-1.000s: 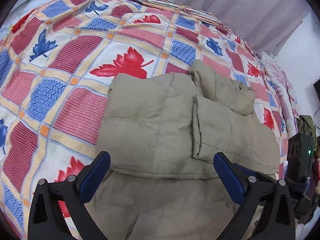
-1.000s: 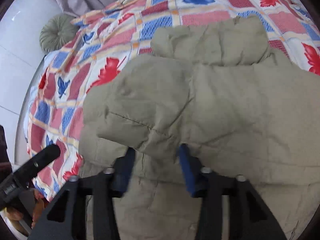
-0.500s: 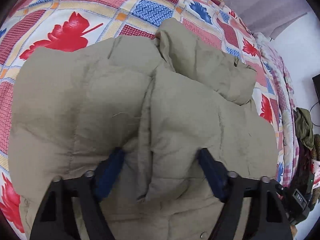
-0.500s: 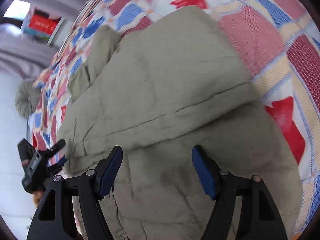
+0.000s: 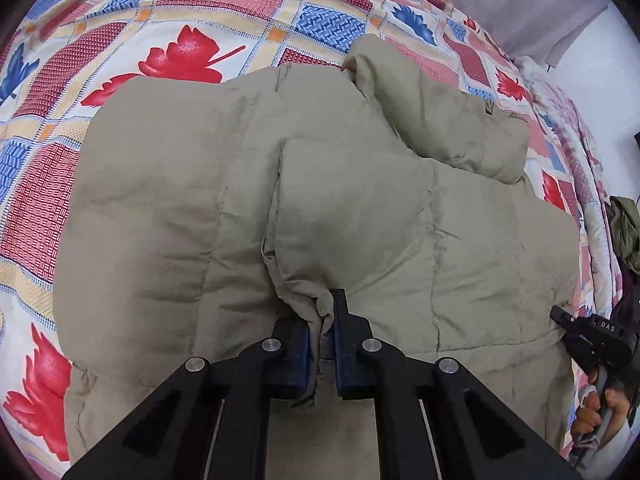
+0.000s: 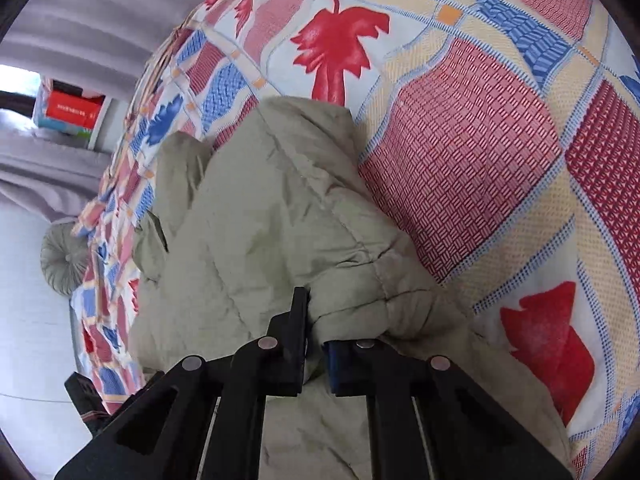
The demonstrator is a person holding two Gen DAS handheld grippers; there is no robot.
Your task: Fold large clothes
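Note:
A puffy khaki padded jacket (image 5: 248,184) lies partly folded on a bed with a patterned cover (image 5: 168,12). My left gripper (image 5: 322,320) is shut on a pinch of the jacket's fabric near its lower middle seam, and the cloth bunches up between the blue pads. In the right wrist view the same jacket (image 6: 260,216) lies along the bed, and my right gripper (image 6: 316,328) is shut on its near edge, with a fold of cloth draped over the right finger. The right gripper also shows at the right rim of the left wrist view, held by a hand (image 5: 592,408).
The bed cover (image 6: 472,152) has red and blue leaf squares. A round grey cushion (image 6: 64,260) lies at the far end of the bed. Grey curtains (image 6: 72,16) and a shelf with a red box (image 6: 72,108) stand beyond. Dark green clothing (image 5: 624,232) hangs at the bedside.
Both grippers went from open to shut on the jacket. The left one came down onto the middle seam. The right one rolled and swung over to the jacket's edge.

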